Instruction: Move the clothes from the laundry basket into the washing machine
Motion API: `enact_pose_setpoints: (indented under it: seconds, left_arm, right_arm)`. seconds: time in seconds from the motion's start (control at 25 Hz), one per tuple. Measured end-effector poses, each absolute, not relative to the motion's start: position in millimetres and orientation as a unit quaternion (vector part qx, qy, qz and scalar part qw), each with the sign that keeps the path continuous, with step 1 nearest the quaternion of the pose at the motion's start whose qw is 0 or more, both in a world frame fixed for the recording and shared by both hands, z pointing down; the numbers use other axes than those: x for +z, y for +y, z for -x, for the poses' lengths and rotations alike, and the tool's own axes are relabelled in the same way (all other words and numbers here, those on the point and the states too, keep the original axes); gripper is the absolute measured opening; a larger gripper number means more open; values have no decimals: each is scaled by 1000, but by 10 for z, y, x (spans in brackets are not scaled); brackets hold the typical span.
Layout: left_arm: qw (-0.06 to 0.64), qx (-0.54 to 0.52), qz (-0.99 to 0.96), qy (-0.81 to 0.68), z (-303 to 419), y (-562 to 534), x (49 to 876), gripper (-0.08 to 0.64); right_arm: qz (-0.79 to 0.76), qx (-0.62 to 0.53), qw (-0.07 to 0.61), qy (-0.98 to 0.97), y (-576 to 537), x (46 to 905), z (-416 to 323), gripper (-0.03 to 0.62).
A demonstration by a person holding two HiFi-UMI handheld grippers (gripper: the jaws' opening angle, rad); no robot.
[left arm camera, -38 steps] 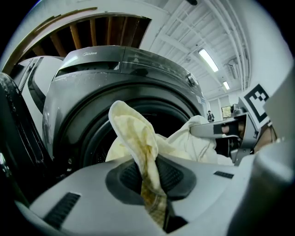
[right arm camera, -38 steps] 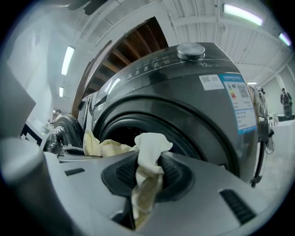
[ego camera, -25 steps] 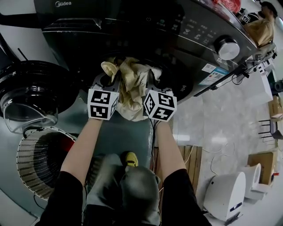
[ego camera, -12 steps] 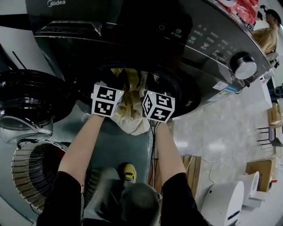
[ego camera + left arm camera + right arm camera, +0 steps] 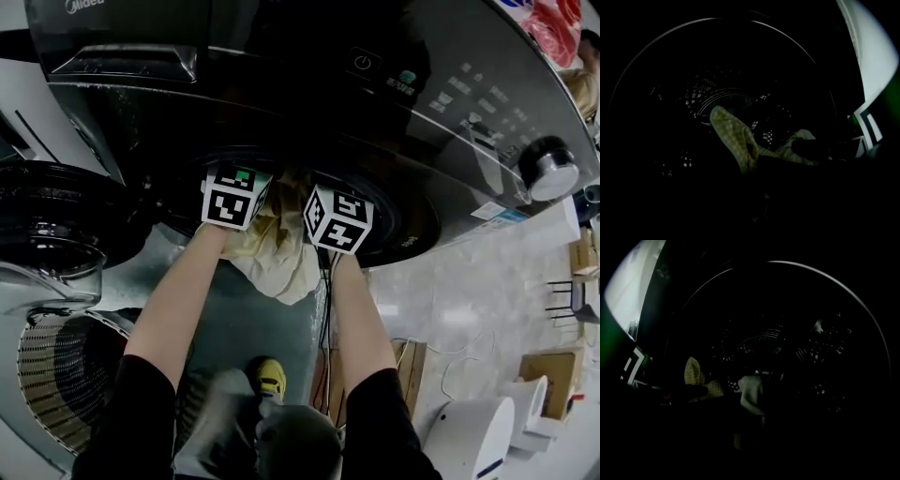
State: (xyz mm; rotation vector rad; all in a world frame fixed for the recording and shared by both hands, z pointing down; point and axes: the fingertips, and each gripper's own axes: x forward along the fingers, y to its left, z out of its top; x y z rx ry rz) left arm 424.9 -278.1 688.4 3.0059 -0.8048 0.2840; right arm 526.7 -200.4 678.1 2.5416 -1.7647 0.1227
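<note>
A pale yellow checked garment [image 5: 277, 253] hangs partly out of the washing machine's [image 5: 281, 84] round drum opening [image 5: 403, 220]. Both grippers reach into that opening side by side, so the head view shows only their marker cubes, left [image 5: 234, 195] and right [image 5: 337, 218]. In the left gripper view, my left gripper [image 5: 754, 164] is shut on a fold of the garment [image 5: 731, 136] inside the dark drum. My right gripper [image 5: 752, 411] has a lighter fold of the garment [image 5: 751, 392] between its jaws, which are opening slightly. The jaws themselves are lost in the dark.
The machine's glass door [image 5: 56, 216] stands open at the left. Below it sits a white slatted laundry basket [image 5: 66, 375]. The person's yellow shoe [image 5: 272, 377] is on the floor, with a wooden pallet [image 5: 412, 366] and a white appliance [image 5: 478, 427] to the right.
Both grippers have moved forward into the drum opening with the garment. Less of the cloth hangs outside than before.
</note>
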Motion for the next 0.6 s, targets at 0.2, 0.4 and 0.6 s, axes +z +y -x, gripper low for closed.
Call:
enact_pose_setpoints:
  seconds: [0.2, 0.4, 0.6]
  left_arm:
    - [-3, 106, -963, -249, -4285, -2734, 6939, 138]
    - [-1, 110, -963, -248, -4273, -2710, 6923, 215]
    - [-11, 107, -963, -247, -4264, -2640, 6846, 215]
  right_arm:
    - [-830, 80, 27, -551, -1953, 6974, -5361, 166]
    - [-823, 80, 15, -562, -1976, 6937, -5296, 249]
    - [-817, 74, 6, -572, -1974, 6859, -5228, 256]
